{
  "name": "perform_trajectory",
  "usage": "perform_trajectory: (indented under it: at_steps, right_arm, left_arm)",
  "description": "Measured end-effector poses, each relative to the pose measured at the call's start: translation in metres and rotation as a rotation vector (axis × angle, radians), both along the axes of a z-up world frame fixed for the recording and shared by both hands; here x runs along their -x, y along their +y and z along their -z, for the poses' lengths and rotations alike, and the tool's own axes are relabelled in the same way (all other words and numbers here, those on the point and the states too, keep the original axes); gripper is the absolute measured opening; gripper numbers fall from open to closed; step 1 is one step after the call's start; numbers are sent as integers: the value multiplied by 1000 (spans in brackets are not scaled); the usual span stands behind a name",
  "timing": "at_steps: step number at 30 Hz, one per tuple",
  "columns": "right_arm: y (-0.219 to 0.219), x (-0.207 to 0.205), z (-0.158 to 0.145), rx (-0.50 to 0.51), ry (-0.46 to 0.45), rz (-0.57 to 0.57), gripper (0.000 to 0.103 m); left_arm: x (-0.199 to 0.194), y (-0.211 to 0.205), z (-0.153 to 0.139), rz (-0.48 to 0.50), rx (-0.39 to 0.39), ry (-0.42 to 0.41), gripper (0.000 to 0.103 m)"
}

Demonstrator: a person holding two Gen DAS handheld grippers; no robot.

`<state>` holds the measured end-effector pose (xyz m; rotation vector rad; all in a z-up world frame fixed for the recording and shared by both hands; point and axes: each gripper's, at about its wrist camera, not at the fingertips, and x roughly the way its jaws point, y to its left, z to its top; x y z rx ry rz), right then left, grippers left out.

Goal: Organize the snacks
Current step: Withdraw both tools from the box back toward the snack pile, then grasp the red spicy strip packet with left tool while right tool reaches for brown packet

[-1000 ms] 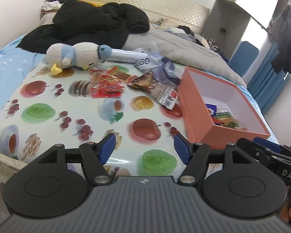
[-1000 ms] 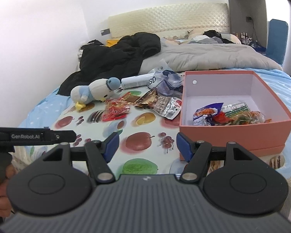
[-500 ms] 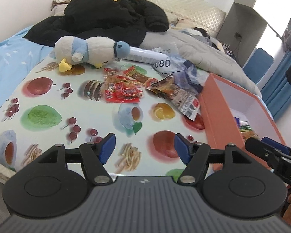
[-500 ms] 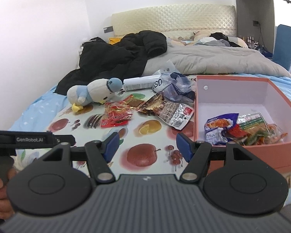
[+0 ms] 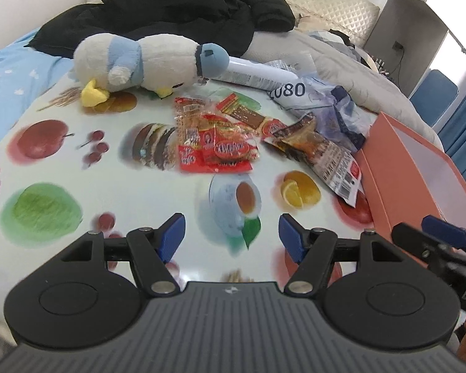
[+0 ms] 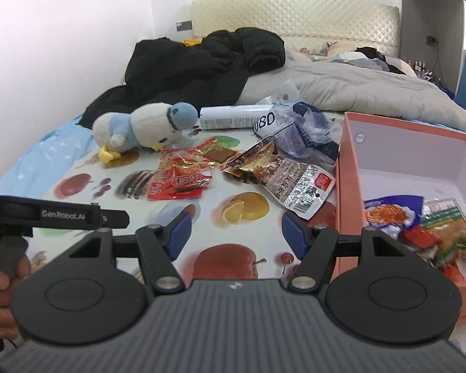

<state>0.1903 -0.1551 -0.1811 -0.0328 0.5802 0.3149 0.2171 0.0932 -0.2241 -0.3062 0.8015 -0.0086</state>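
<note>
Both tools are hovering with jaws spread and empty — the left gripper over bare printed cloth, the right gripper beside the orange box wall. Red snack packets are lying ahead, a silver packet touching the box edge — others sitting inside.

A glossy printed cloth is spread smooth, seemingly plastic-coated. Shiny crinkled foil and plastic film are seen on the snack packets. The toy is covered in soft plush; the box is made of matt card.
</note>
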Motion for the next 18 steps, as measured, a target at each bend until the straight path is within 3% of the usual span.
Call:
perform_trajectory:
  at_steps: [7,14,16,18]
  right_arm:
    - [12,-50,22,52,14,3,67]
    - [21,-107,37,104,11,42,67]
    - [23,-121,43,113,15,55,68]
    - [24,-136,50,117,24,68,75]
  left_arm:
    - [-57,4,19,1,30,6,71]
    - [-113,2,37,7,8,14,72]
    - [-129,3,41,4,5,19,78]
    - [-143,3,44,-5,-7,18,84]
